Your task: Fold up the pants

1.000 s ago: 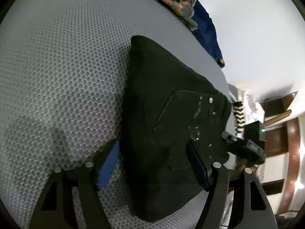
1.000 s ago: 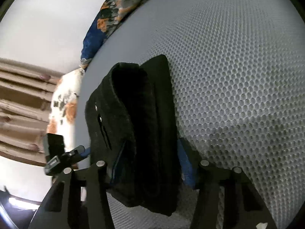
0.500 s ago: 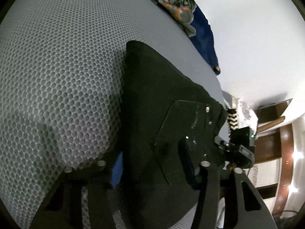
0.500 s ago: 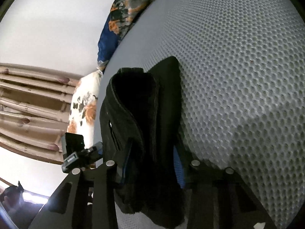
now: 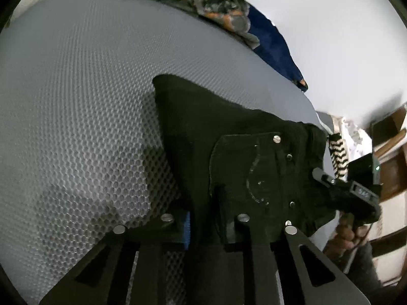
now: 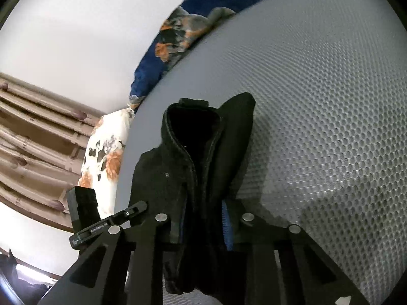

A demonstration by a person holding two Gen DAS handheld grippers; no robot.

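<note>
Where my left gripper [image 5: 206, 226] sits at the near edge of its view, at 6 o'clock, its fingers are drawn in narrow on the black pants [image 5: 229, 157], pinching the layered fabric just below the back pocket [image 5: 251, 170]. My right gripper [image 6: 203, 221], likewise at 6 o'clock in its own view, is clamped on a thick bundle of the same pants [image 6: 193, 157] near the waistband, whose open mouth gapes toward 12 o'clock. Beyond the pinch points the garment rests partly folded on the grey honeycomb mattress [image 5: 76, 101], its far corner pointing to 11 o'clock. Farther off, at 1 o'clock, lies a blue floral blanket [image 5: 229, 12] against the white wall [image 5: 330, 38]; a floral pillow [image 6: 104, 157] lies at 9 o'clock in the right view. Risk, as I judge it: the bundle is thick and uneven, so inner layers may slip from either grip and the fold would skew or open.
</note>
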